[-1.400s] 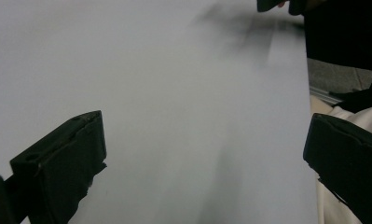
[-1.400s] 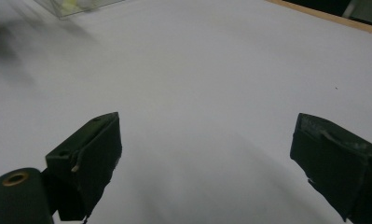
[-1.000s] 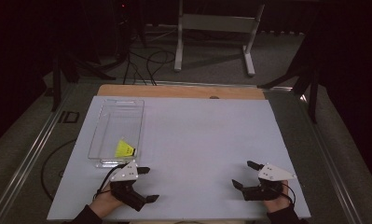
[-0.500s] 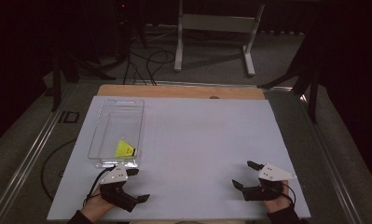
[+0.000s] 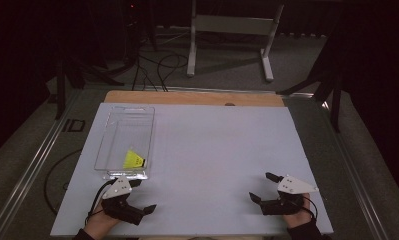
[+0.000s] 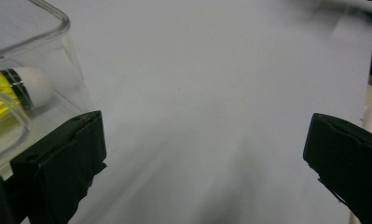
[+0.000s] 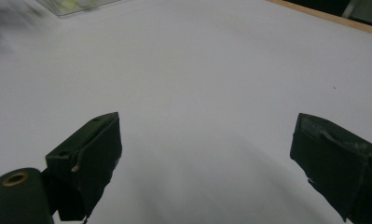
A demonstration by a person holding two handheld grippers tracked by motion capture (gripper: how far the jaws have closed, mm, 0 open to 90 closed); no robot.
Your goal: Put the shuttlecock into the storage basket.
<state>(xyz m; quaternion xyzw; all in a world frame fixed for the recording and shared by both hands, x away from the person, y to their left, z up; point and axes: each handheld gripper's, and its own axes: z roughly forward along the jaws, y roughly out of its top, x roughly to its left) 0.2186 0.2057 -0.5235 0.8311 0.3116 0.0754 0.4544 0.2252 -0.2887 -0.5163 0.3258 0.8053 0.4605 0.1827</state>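
Clear bin (image 5: 109,140): a long rectangular container of see-through plastic with rounded corners and a thick glossy rim, lying on the left part of the table.
Shuttlecock (image 5: 134,160): yellow skirt, black band, smooth white rounded cork; it lies inside the clear bin at its near end.
Left gripper (image 5: 143,198): matte black blocky jaws spread wide with nothing between them, just in front of the bin's near corner; a grey three-cornered plate sits on top.
Table (image 5: 217,150): flat, pale, matte sheet with a wooden strip along the far edge.
Right gripper (image 5: 263,187): jaws parted and bare, low over the near right of the table, well apart from the bin.
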